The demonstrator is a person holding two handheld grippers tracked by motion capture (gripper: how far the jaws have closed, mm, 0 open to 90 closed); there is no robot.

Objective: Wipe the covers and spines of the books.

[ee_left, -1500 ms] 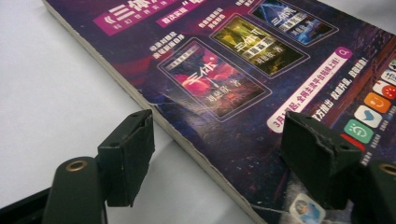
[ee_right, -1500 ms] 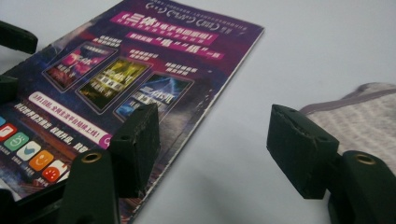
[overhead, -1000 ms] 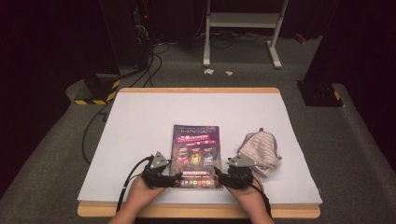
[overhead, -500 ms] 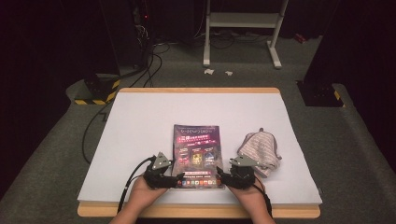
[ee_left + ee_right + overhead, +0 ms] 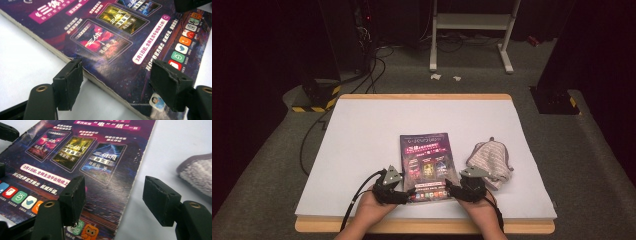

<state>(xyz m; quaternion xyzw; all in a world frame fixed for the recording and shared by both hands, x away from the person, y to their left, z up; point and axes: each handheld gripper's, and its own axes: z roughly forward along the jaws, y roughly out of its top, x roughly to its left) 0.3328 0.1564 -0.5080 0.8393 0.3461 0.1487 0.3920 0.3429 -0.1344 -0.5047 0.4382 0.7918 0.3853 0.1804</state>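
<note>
Both the left gripper (image 5: 408, 195) and right gripper (image 5: 451, 190), jaws wide, straddle the book (image 5: 426, 165) corners, hiding them.

This looks like a recording lab or studio rather than a home. A wooden table (image 5: 427, 96) topped with a plain white sheet stands on grey carpet (image 5: 272, 165), ringed by black surroundings. Behind it, cables (image 5: 377, 65) trail to dark equipment, a white metal stand (image 5: 472, 30) rests on the floor, and a block with yellow-black hazard stripes (image 5: 314, 97) (a floor weight, perhaps) sits nearby.
</note>
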